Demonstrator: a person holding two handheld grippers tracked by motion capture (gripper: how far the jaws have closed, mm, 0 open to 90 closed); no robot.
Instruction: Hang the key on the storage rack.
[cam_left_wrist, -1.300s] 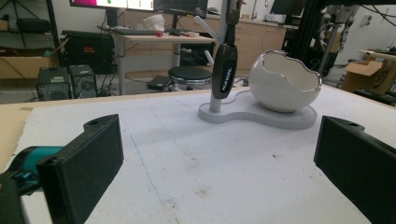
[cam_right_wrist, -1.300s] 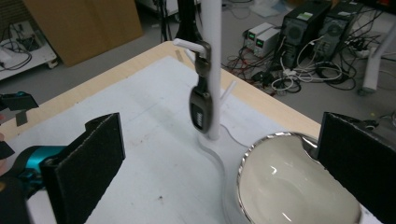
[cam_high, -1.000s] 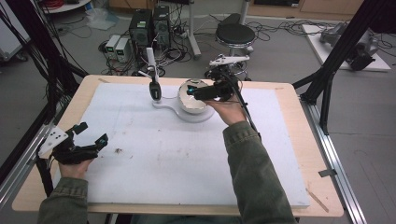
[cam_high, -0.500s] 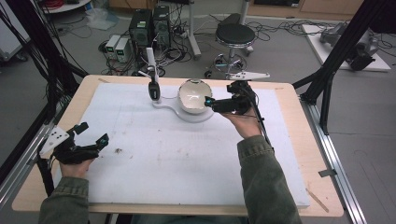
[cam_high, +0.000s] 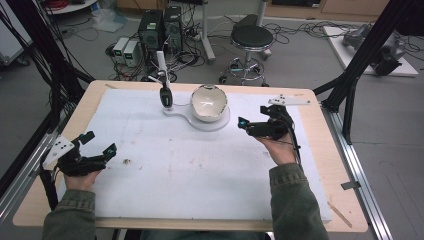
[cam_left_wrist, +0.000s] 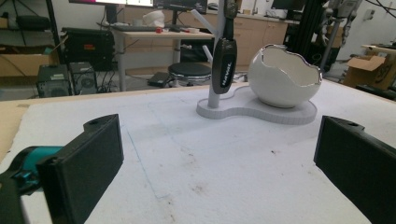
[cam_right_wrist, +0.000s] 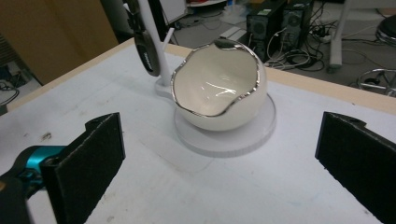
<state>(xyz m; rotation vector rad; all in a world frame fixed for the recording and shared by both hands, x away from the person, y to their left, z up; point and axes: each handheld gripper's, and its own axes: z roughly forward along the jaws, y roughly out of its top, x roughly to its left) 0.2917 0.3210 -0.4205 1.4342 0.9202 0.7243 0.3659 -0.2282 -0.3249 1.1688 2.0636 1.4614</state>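
Note:
A white eggshell-shaped bowl (cam_high: 209, 102) with a jagged silver rim sits on a flat white base (cam_high: 216, 125) at the back middle of the mat. Its inside (cam_right_wrist: 212, 91) looks empty. On the same base a thin white stand (cam_high: 161, 62) carries a hanging black oblong device (cam_high: 165, 96). My right gripper (cam_high: 253, 118) is open, low over the mat just right of the base, and points at the bowl (cam_right_wrist: 219, 88). My left gripper (cam_high: 100, 143) is open near the mat's front left corner, far from the bowl (cam_left_wrist: 285, 77), nothing between its jaws.
A white mat (cam_high: 200, 170) covers the wooden table (cam_high: 320, 165). Dark specks (cam_high: 125, 161) lie near the left gripper. Black frame posts (cam_high: 350, 95) rise at both table sides. A stool (cam_high: 251, 37) and computer cases (cam_high: 160, 27) stand on the floor behind.
My right gripper has drawn back from above the bowl, moving right and toward the person. The left gripper has stayed where it was.

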